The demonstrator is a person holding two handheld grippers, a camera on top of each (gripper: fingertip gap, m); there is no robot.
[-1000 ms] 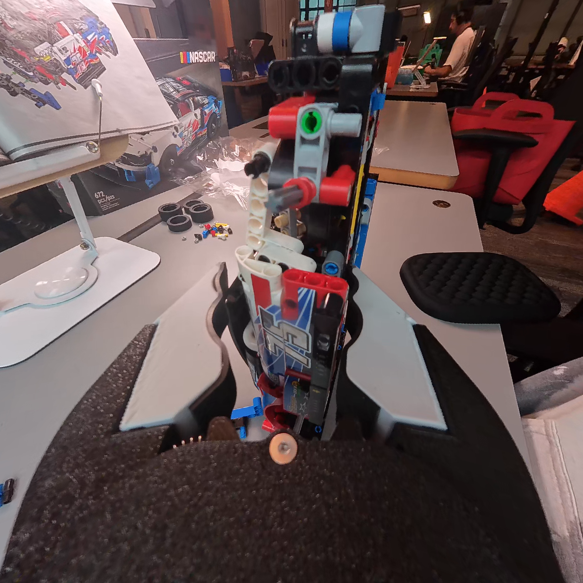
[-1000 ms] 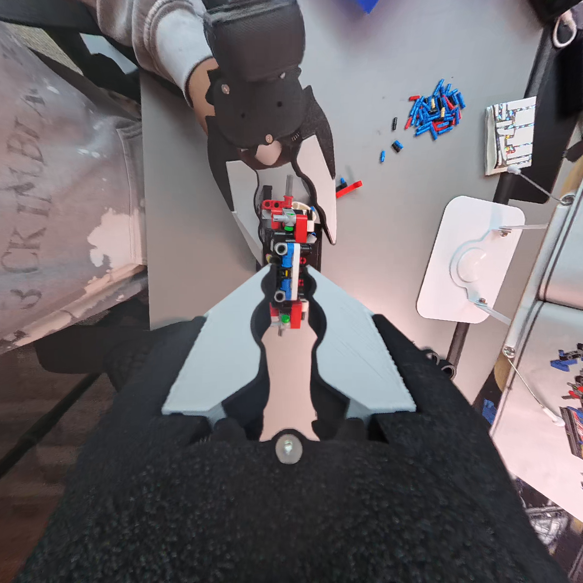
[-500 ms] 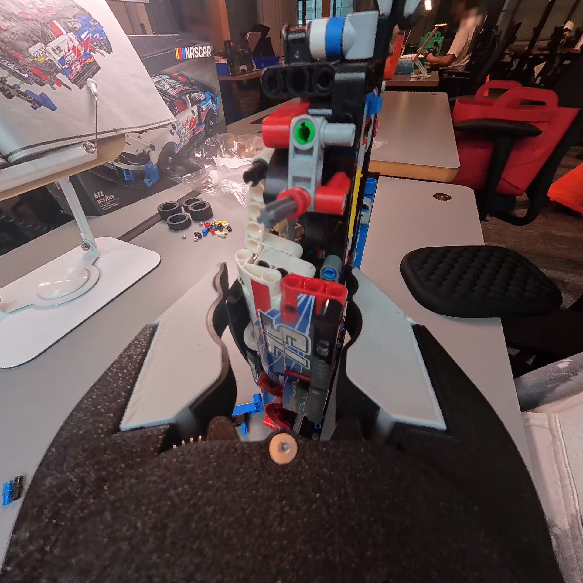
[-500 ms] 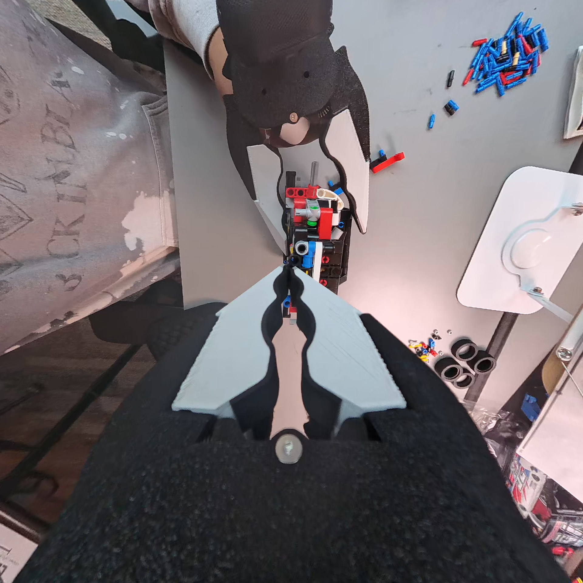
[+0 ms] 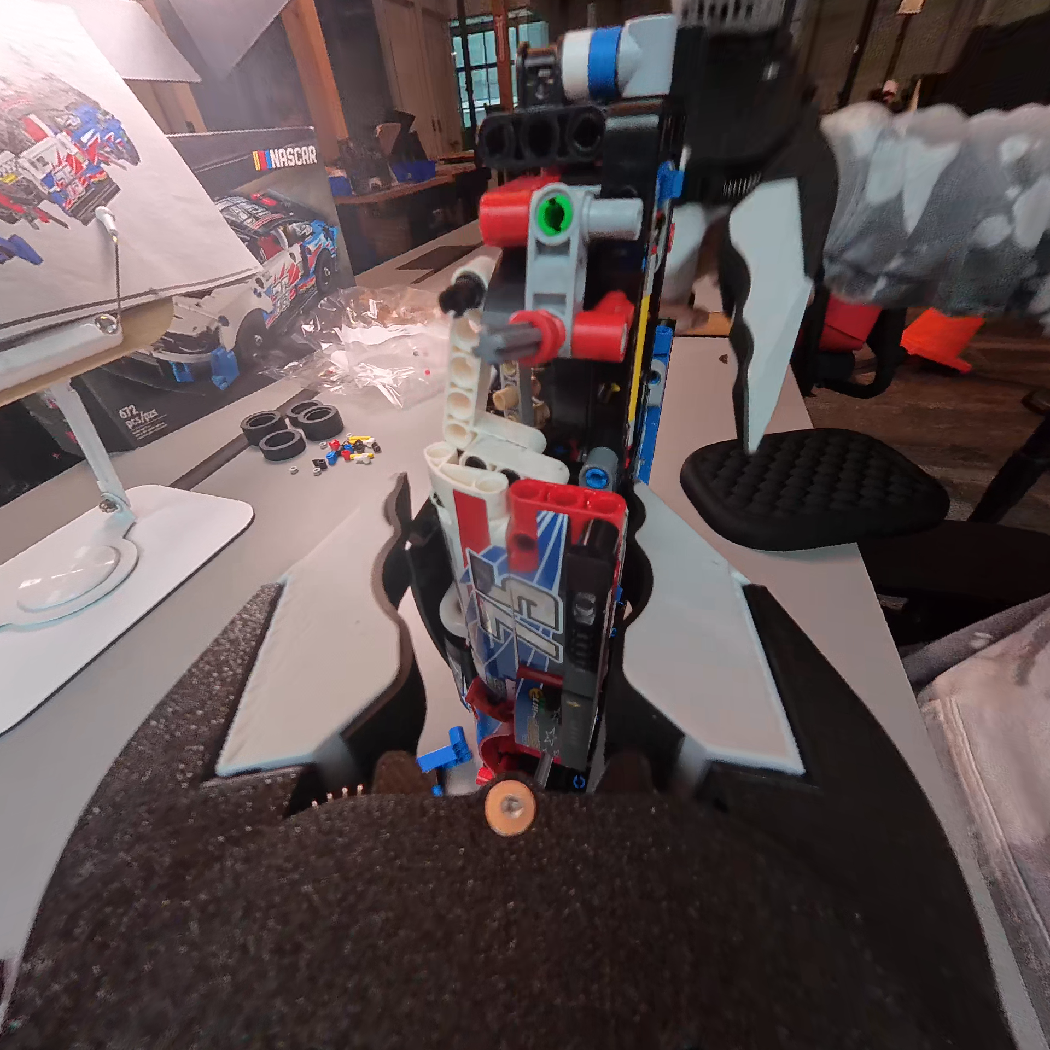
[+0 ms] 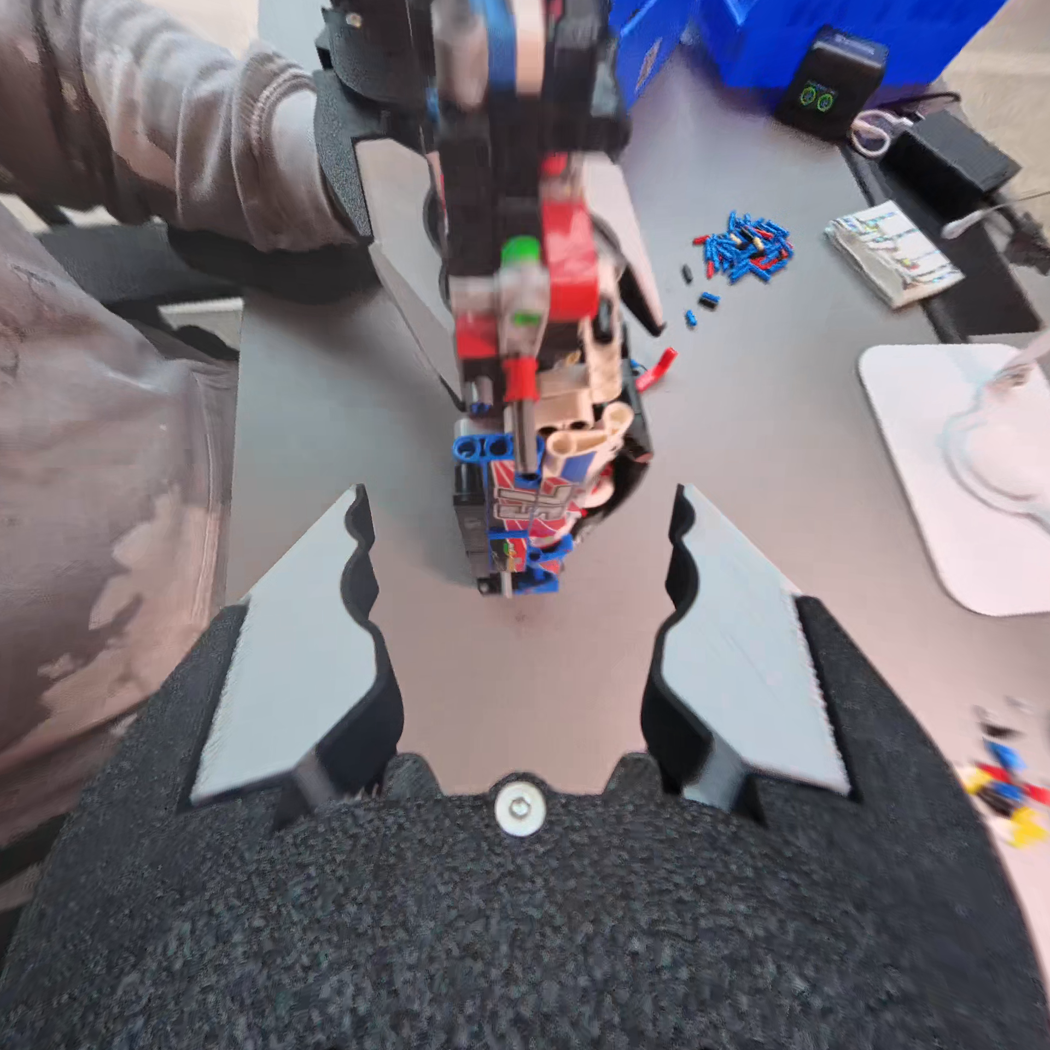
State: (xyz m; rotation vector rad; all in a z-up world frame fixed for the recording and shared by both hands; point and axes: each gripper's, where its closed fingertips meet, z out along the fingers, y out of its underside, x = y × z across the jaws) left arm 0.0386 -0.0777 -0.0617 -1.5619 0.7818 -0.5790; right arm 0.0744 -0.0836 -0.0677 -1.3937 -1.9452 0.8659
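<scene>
A brick-built car section (image 5: 545, 341) in black, red, white and blue stands upright. My left gripper (image 5: 520, 488) is shut on its lower part, by the numbered sticker panel. In the right wrist view the section (image 6: 528, 454) is blurred, and its lower end is at the grey table (image 6: 318, 454). My right gripper (image 6: 518, 488) is open wide and empty, just in front of the section without touching it. One of its fingers (image 5: 767, 318) shows to the right of the section in the left wrist view. The left gripper's fingers (image 6: 398, 273) flank the section.
A white stand (image 5: 113, 557) holds an open instruction booklet (image 5: 85, 170), in front of the set's box (image 5: 267, 227). Nearby lie black tyres (image 5: 290, 426), small pieces (image 5: 346, 449) and plastic bags (image 5: 386, 341). A chair armrest (image 5: 812, 494) is on the right. Blue and red pins (image 6: 744, 244) lie heaped beside a blue bin (image 6: 795, 40). Tip to tip, the grippers are about 5 centimeters apart.
My right gripper was closed around the section's top end. It has opened wide, let go and swung lower to face the section's side. My left gripper still holds the section.
</scene>
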